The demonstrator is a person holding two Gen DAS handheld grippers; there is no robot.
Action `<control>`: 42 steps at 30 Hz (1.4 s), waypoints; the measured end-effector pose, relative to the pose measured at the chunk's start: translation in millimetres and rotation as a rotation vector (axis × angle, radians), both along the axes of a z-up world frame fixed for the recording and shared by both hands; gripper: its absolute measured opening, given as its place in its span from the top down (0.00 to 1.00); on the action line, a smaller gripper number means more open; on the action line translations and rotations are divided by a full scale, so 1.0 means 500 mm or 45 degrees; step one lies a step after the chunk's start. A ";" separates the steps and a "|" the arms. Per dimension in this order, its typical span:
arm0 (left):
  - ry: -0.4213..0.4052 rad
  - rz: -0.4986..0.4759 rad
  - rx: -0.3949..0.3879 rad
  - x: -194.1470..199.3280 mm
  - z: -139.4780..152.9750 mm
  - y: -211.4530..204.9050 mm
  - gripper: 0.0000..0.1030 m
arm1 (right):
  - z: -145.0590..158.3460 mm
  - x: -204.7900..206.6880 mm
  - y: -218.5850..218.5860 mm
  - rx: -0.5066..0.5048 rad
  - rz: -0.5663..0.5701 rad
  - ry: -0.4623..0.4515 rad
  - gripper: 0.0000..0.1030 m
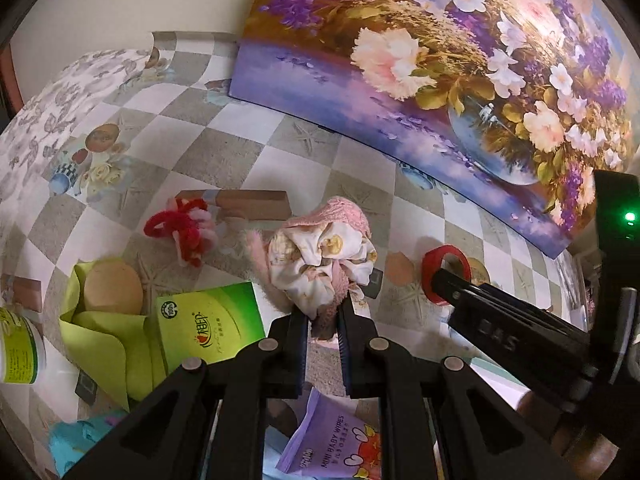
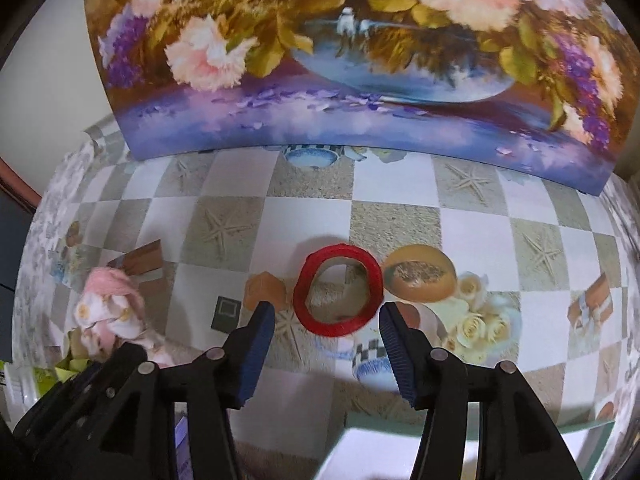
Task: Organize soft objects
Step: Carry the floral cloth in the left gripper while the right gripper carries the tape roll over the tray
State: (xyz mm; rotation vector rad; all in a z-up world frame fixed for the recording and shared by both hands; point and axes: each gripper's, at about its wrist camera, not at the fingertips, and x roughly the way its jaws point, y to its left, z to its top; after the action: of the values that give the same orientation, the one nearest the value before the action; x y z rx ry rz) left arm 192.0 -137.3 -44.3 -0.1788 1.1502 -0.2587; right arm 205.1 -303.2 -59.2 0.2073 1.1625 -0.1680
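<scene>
My left gripper (image 1: pixel 323 312) is shut on a bundle of soft hair scrunchies (image 1: pixel 324 256), a floral white one with pink lace and pink fuzzy ones, held above the checkered tablecloth; the bundle also shows at the left of the right wrist view (image 2: pixel 110 308). A red and pink chenille scrunchie (image 1: pixel 182 228) lies on the table to the left. A red fabric ring (image 2: pixel 338 290) lies on the cloth just ahead of my right gripper (image 2: pixel 326 320), which is open and empty, its fingers either side of the ring's near edge. The ring also shows in the left wrist view (image 1: pixel 446 268).
A large flower painting (image 2: pixel 360 60) stands against the wall at the back. In the left wrist view, a green tissue box (image 1: pixel 208 326), a yellow-green cloth (image 1: pixel 104 340) with a tan ball (image 1: pixel 112 288), a white jar (image 1: pixel 18 346), a purple baby wipes pack (image 1: pixel 328 440) and a blue soft item (image 1: pixel 76 440) sit near left.
</scene>
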 end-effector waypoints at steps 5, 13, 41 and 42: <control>0.010 -0.008 -0.019 0.000 -0.002 -0.002 0.87 | -0.018 0.016 0.004 -0.032 -0.016 0.026 0.43; 0.023 -0.009 -0.017 -0.001 -0.008 -0.004 0.87 | -0.037 0.032 0.014 -0.104 -0.012 0.069 0.43; -0.090 -0.130 -0.059 -0.097 0.152 -0.029 0.87 | 0.172 -0.248 -0.059 -0.070 -0.091 -0.095 0.50; -0.097 -0.135 -0.061 -0.110 0.164 -0.029 0.87 | 0.177 -0.265 -0.060 -0.070 -0.101 -0.096 0.50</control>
State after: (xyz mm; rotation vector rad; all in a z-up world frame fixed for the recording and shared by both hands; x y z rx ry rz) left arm 137.0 -151.5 37.7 -0.1492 1.0795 -0.3841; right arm 72.5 -333.2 29.4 0.2099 1.0743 -0.2596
